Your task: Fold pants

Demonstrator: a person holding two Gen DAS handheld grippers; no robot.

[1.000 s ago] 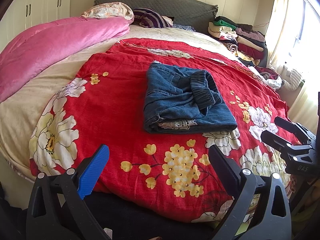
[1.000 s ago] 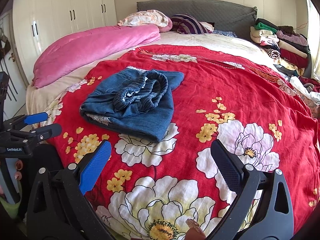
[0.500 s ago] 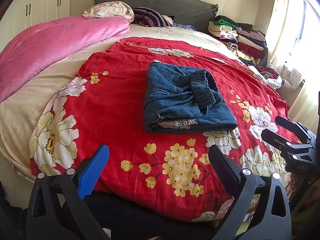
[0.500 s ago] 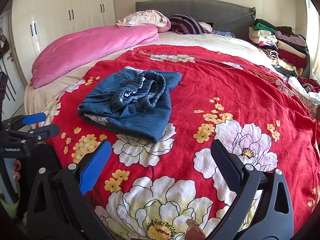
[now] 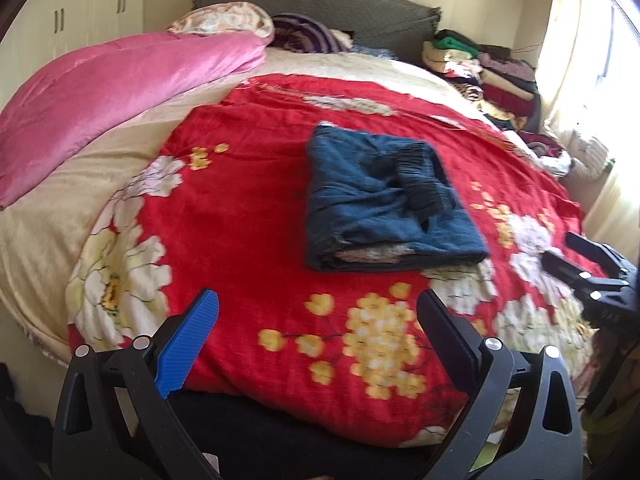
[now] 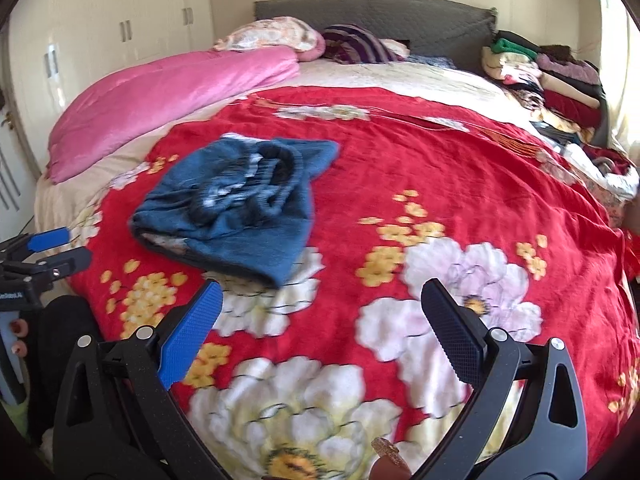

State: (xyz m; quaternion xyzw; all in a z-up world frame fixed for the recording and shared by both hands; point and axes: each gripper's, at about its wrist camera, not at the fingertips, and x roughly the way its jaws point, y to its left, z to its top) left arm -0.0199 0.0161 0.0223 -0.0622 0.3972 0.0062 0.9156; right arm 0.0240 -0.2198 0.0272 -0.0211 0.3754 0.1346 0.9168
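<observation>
The left claw (image 5: 316, 336) hangs over the near edge of the bed, its blue-padded finger and black finger spread wide with nothing between them. Straight ahead of it, well apart, the folded blue jeans (image 5: 384, 204) lie on the red floral blanket (image 5: 248, 216), a compact bundle with the elastic waistband bunched on top and a strip of pale lining showing along the near fold. The right claw (image 6: 320, 320) is likewise spread wide and holds nothing; from its camera the jeans (image 6: 240, 208) sit ahead and to the left, resting flat on the blanket (image 6: 460, 184), with a big white flower print directly under the claw's fingers. Each claw shows at the edge of the other's view: the right claw (image 5: 580, 264) low on the right side of the left camera, the left claw (image 6: 48, 248) low on the left side of the right camera, both off the near side of the jeans. Beyond the left claw and to its left a pink quilt (image 5: 112, 96) is rolled along the bed's side; far ahead are pillows against a grey headboard (image 5: 320, 4), and to the far right a stack of folded clothes (image 5: 480, 68) by the window. White wardrobe doors (image 6: 120, 32) stand behind the quilt. Both views are slightly blurred.
</observation>
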